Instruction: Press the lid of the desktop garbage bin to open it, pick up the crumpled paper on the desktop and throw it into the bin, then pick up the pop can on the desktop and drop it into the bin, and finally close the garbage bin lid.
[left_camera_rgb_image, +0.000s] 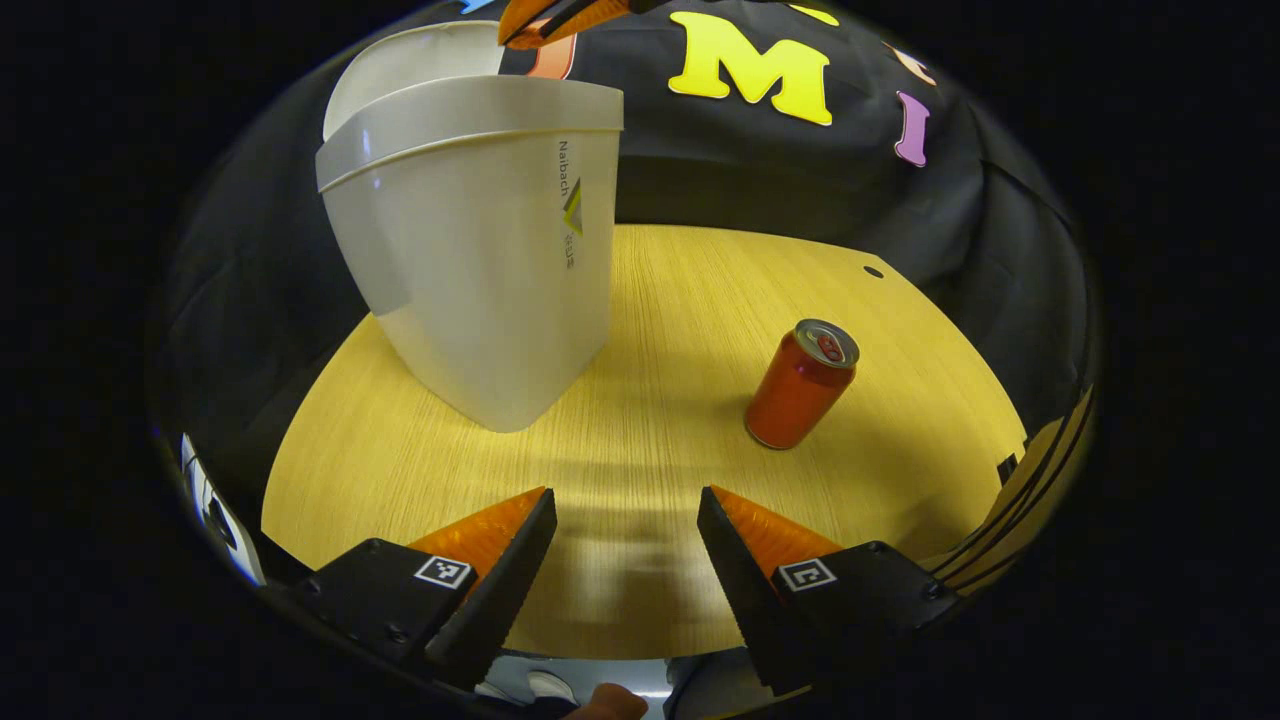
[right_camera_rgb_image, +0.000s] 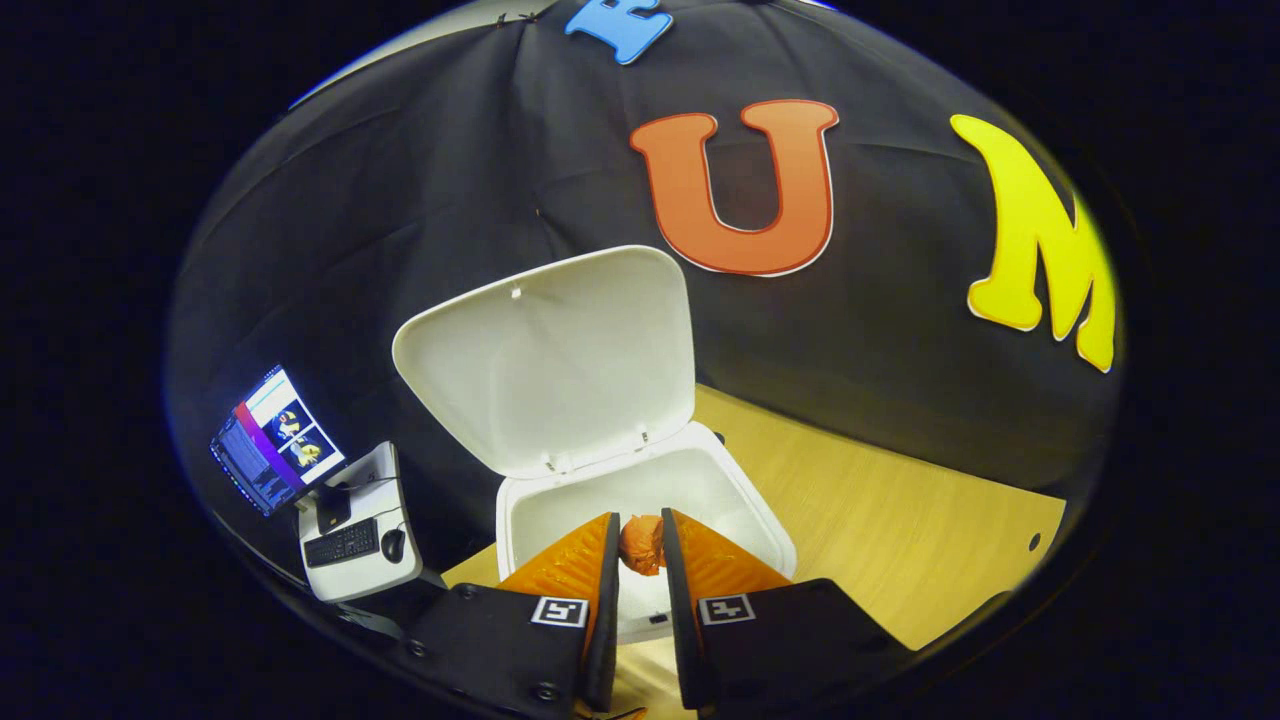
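The white desktop bin (left_camera_rgb_image: 470, 250) stands at the back left of the wooden table (left_camera_rgb_image: 650, 330). From above, its lid (right_camera_rgb_image: 550, 360) stands raised and the inside of the bin (right_camera_rgb_image: 690, 480) shows. My right gripper (right_camera_rgb_image: 640, 540) hovers over the bin's mouth, shut on an orange crumpled paper (right_camera_rgb_image: 642, 545) pinched at its fingertips. Its fingers (left_camera_rgb_image: 560, 18) also show above the bin's rim in the left gripper view. A red pop can (left_camera_rgb_image: 800, 385) stands upright on the table, right of the bin. My left gripper (left_camera_rgb_image: 625, 515) is open and holds nothing, low over the table's near edge, short of the can.
A small white desk with a monitor (right_camera_rgb_image: 275, 440), keyboard (right_camera_rgb_image: 342, 542) and mouse stands beyond the table on the left. A small dark hole (left_camera_rgb_image: 873, 271) marks the table's far right part. Black cloth walls close in behind the bin.
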